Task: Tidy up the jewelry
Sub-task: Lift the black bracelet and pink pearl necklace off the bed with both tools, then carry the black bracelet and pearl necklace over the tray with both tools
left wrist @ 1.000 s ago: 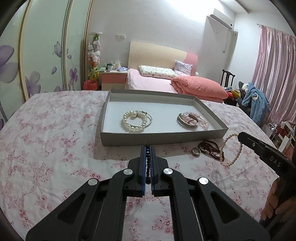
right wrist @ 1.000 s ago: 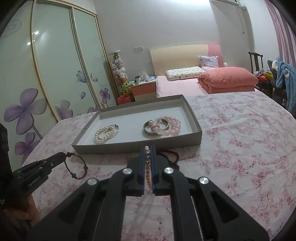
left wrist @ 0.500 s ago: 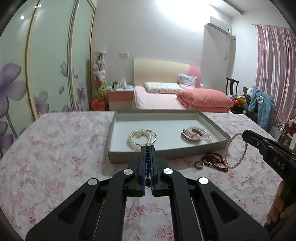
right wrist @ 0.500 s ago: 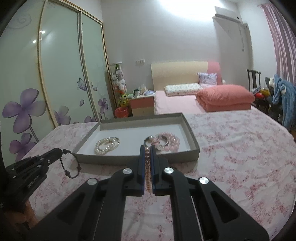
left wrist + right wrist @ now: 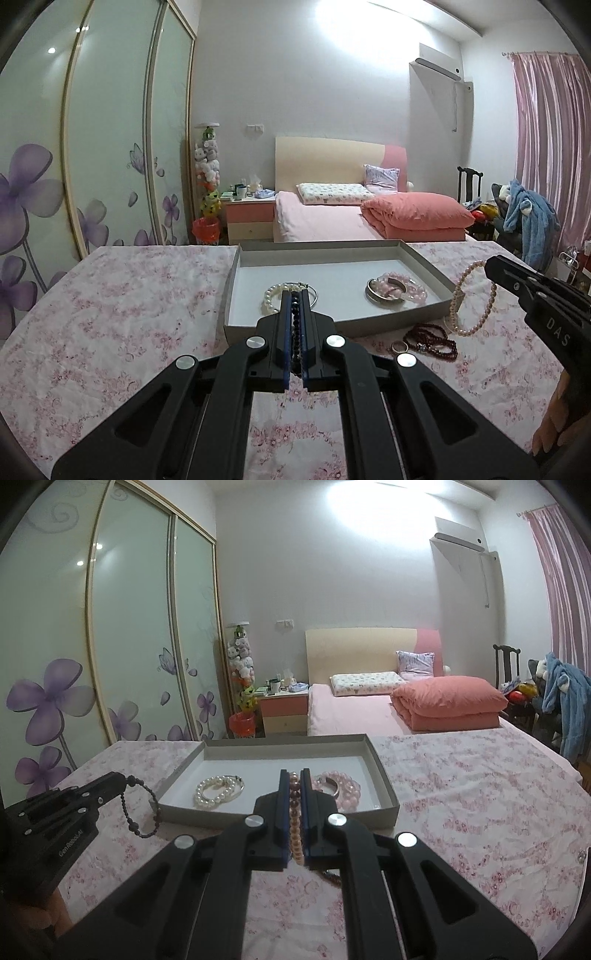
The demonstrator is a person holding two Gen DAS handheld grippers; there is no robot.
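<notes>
A grey tray (image 5: 334, 325) (image 5: 384, 781) sits on the floral cloth. In it lie a white pearl bracelet (image 5: 271, 295) (image 5: 214, 792) and pink beads with a metal bangle (image 5: 395, 290) (image 5: 341, 784). My left gripper (image 5: 294, 295) is shut on a dark bead bracelet (image 5: 142, 812), lifted before the tray's near wall. My right gripper (image 5: 294, 775) is shut on a pink pearl bracelet (image 5: 471, 299), hanging beside the tray's right corner. A dark red bead strand (image 5: 430, 338) and a small ring (image 5: 400, 346) lie on the cloth.
The table with the pink floral cloth (image 5: 110, 314) stretches left and right of the tray. Behind it stand a bed (image 5: 351, 214), a nightstand (image 5: 249, 218), a red bin (image 5: 205, 230) and a sliding wardrobe (image 5: 92, 166). A chair with clothes (image 5: 524, 218) is at the right.
Both grippers have risen and levelled, each lifting its bracelet off the cloth. The tray now sits lower and closer in both views.
</notes>
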